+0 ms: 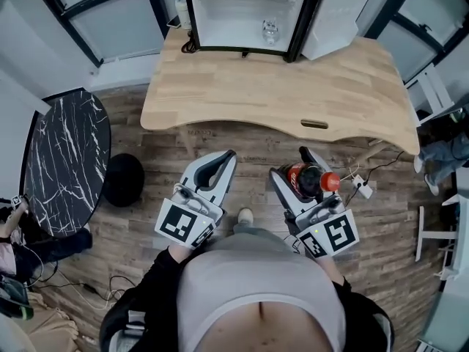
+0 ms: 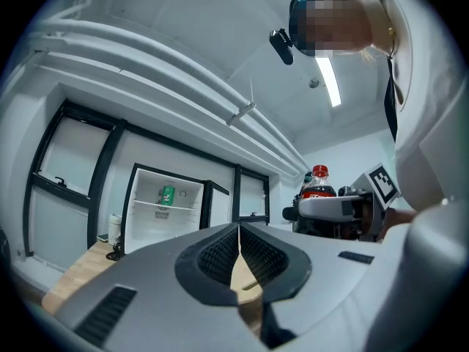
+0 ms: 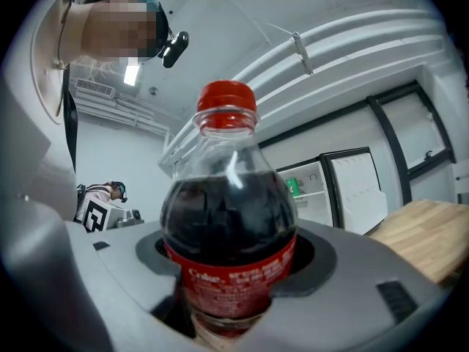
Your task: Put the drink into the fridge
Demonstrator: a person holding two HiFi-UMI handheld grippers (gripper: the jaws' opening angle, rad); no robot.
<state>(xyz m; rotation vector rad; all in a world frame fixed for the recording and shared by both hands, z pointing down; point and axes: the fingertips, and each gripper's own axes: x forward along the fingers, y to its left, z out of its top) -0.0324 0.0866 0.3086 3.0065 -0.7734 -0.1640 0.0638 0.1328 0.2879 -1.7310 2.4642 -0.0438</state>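
Note:
A cola bottle (image 1: 308, 181) with a red cap and red label is clamped in my right gripper (image 1: 296, 174), held over the floor short of the table. In the right gripper view the bottle (image 3: 229, 226) fills the middle between the grey jaws. My left gripper (image 1: 221, 169) is shut with nothing in it; its jaws meet at a thin seam (image 2: 239, 249). The open fridge (image 1: 245, 13) stands on the far side of the wooden table (image 1: 220, 86), with a green can (image 2: 167, 195) on its upper shelf and a clear bottle (image 1: 270, 29) lower down.
The fridge door (image 1: 333, 17) is swung open to the right. A round black marble table (image 1: 66, 160) and a black stool (image 1: 123, 179) stand at the left. Cables and a power strip (image 1: 360, 185) lie on the floor to the right. A person's legs (image 1: 440, 152) show at far right.

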